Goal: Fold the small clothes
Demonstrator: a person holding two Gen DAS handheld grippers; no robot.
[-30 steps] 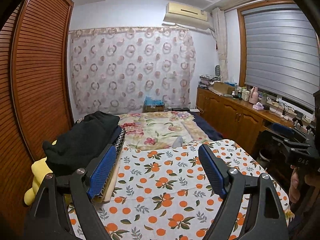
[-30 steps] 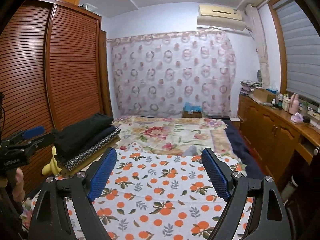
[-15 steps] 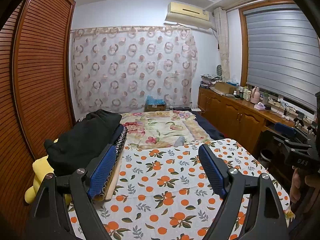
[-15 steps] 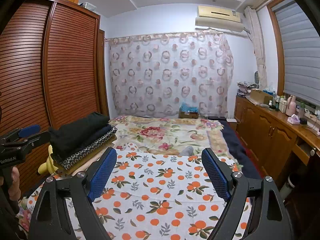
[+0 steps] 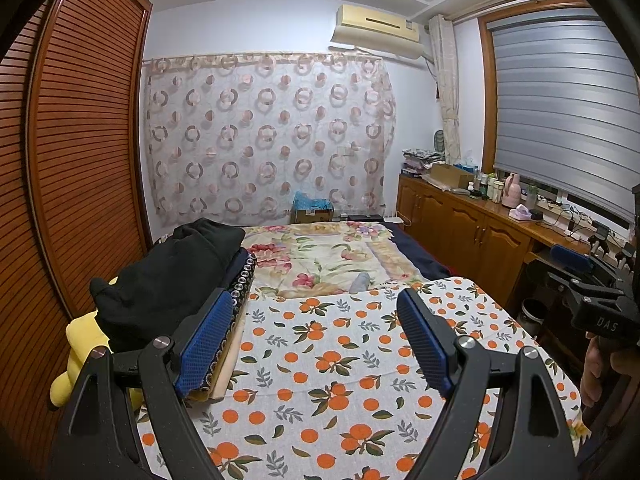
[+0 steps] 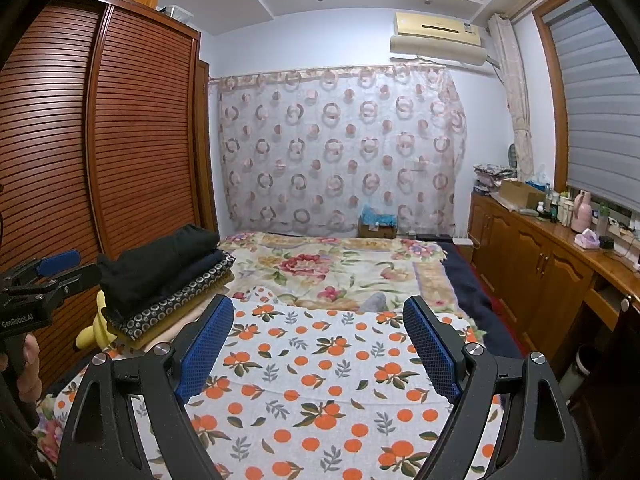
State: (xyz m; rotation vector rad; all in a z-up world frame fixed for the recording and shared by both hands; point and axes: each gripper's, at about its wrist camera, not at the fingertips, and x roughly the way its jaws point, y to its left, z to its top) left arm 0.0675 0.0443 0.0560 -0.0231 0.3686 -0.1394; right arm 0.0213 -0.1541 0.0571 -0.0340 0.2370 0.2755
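A sheet printed with oranges (image 5: pixel 340 364) (image 6: pixel 320 364) lies spread flat over the near part of the bed. A stack of folded clothes (image 5: pixel 168 276) (image 6: pixel 160 276), black on top and a ring-patterned piece lower down, sits at the bed's left edge. My left gripper (image 5: pixel 314 298) hovers open over the sheet, its left finger close beside the stack, nothing between the blue pads. My right gripper (image 6: pixel 318 304) is also open and empty above the sheet. A small grey piece (image 5: pixel 362 282) (image 6: pixel 374 302) lies just beyond the sheet's far edge.
A floral blanket (image 5: pixel 320 256) covers the far half of the bed. A yellow plush toy (image 5: pixel 80 340) is wedged under the stack, beside the slatted wardrobe (image 5: pixel 80 160). A wooden cabinet (image 6: pixel 540 264) with bottles runs along the right wall. A hand holds each gripper's handle.
Both views have drifted only slightly. Both grippers stay open and empty, and nothing on the bed has moved.
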